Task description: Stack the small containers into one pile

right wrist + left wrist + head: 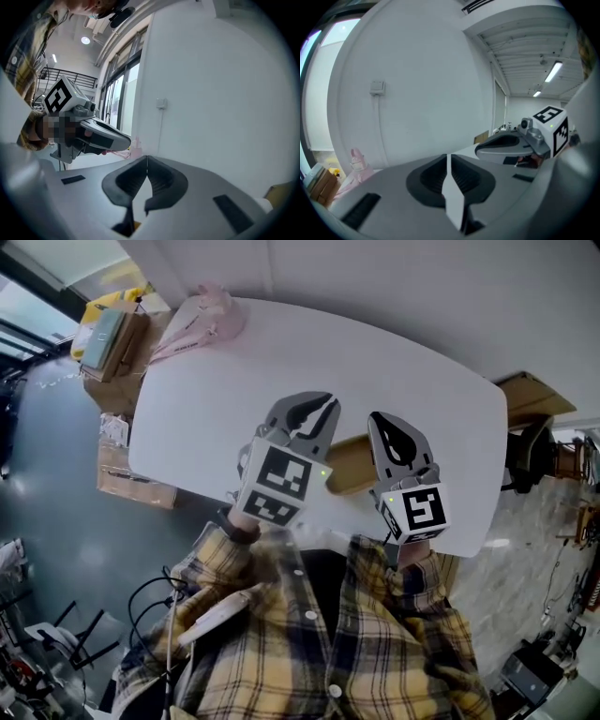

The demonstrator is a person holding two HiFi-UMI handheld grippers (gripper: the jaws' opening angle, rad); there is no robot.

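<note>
No small container shows in any view. Both grippers are lifted above the near edge of the white table point(281, 352) and point across it. My left gripper point(323, 404) has its jaws drawn close: in the left gripper view point(449, 157) only a narrow slit stays between the tips, with bare table showing through and nothing in it. The tips of my right gripper point(377, 418) meet in the right gripper view point(147, 158), and they hold nothing. Each gripper shows in the other's view: the right gripper point(487, 149) and the left gripper point(124, 139).
A tan flat thing point(349, 465) lies at the table's near edge between the grippers. A pink soft item point(202, 315) sits at the far left corner. Cardboard boxes point(112, 334) stand on the floor at the left, another box point(530, 395) at the right. A white wall rises behind the table.
</note>
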